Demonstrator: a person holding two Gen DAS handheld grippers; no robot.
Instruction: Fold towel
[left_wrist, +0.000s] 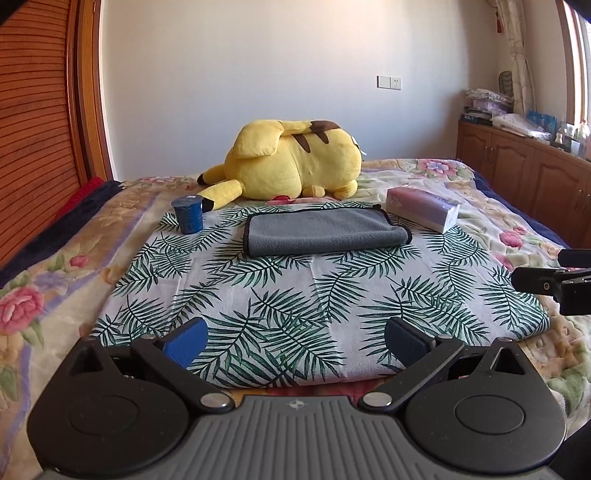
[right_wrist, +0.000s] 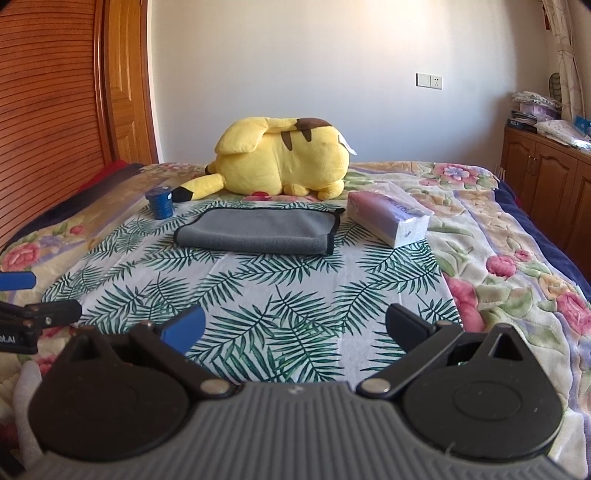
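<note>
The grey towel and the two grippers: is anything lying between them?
Nothing but bare leaf-print cloth. Both wrist views show it running unbroken from the open left gripper and right gripper up to the towel.

Both wrist cams low, fwd-facing, share towel (left_wrist: 327, 232) (mid-distance)

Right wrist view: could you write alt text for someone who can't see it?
A grey towel, already folded, lies on a leaf-print cloth on a bed, beyond the open, empty right gripper. Around it: a blue cup, a yellow plush toy and a tissue pack.
</note>
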